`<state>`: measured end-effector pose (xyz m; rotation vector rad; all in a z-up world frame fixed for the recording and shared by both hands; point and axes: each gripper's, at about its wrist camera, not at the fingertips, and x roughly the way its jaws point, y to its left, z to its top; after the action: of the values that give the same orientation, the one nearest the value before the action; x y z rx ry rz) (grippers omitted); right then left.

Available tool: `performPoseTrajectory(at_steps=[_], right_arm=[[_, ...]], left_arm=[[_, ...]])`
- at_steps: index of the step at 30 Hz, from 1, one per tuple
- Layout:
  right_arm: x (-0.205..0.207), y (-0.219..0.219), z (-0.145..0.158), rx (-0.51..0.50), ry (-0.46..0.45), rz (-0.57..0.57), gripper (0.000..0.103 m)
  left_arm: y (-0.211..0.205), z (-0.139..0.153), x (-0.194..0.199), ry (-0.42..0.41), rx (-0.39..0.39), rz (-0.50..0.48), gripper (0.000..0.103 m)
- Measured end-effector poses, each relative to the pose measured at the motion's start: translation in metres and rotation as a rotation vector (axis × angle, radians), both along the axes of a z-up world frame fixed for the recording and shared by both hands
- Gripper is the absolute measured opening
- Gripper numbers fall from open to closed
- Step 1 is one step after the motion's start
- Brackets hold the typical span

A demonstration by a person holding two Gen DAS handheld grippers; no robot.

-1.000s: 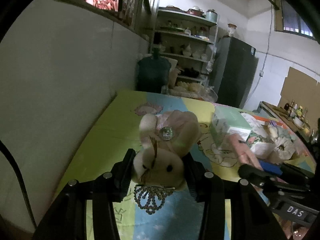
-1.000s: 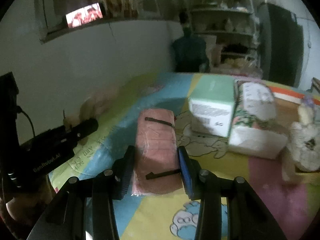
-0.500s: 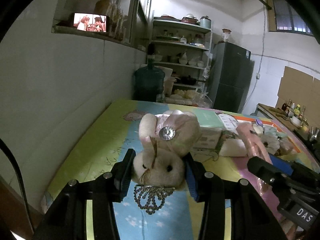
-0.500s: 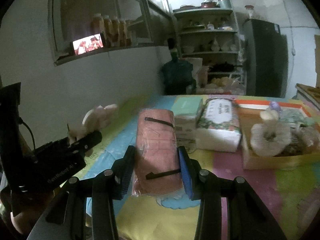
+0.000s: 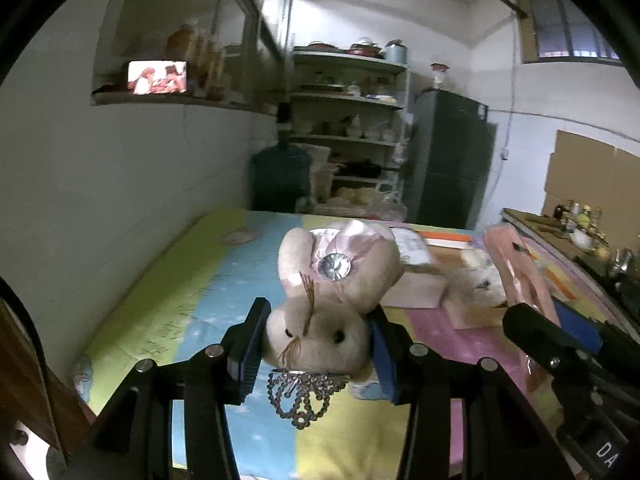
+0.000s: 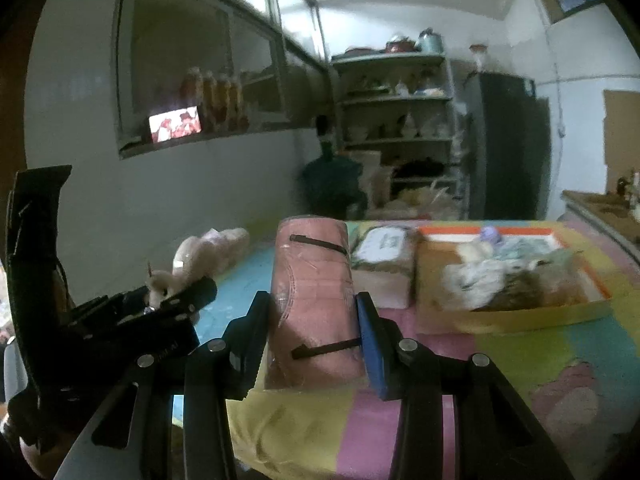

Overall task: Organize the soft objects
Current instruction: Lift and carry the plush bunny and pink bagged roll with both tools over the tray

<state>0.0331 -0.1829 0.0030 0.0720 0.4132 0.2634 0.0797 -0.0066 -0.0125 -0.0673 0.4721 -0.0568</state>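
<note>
Broad worktop under a pastel cartoon-print cloth in yellow, blue and pink bands, its left edge close along the grey wall, far edge ending before a dark green water jug and metal shelving. Open cloth on the near-left stretch and across the front strip. Toward the right, a shallow orange-rimmed cardboard tray heaped with pale soft items, touching a white tissue box on its left.

Held up over the near part of the worktop in the right tool: a pink plastic-wrapped soft pack with black strips, pinched at both sides, standing roughly upright.

Held likewise in the left tool: a beige plush rabbit with pink satin ears and a round gem, head squeezed between the pads, ears pointing away, a beaded silver ornament dangling below the chin.

Left and right tools side by side, near but apart.
</note>
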Motion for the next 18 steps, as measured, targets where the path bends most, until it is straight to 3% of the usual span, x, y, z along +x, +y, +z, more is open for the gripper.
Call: performPoseTrajectory(at_steps=[6,18], right_arm=[[-0.024,-0.025,0.003,0.005,-0.029,-0.043,0.044],[-0.051,-0.062,0.006,0.001,-0.067,-0.153,0.044]], left_arm=[[-0.023,0.008,-0.013,-0.029,-0.046,-0.070,0.048],[-0.060,0.020,-0.034,-0.067,0.001,-0.093,0.048]])
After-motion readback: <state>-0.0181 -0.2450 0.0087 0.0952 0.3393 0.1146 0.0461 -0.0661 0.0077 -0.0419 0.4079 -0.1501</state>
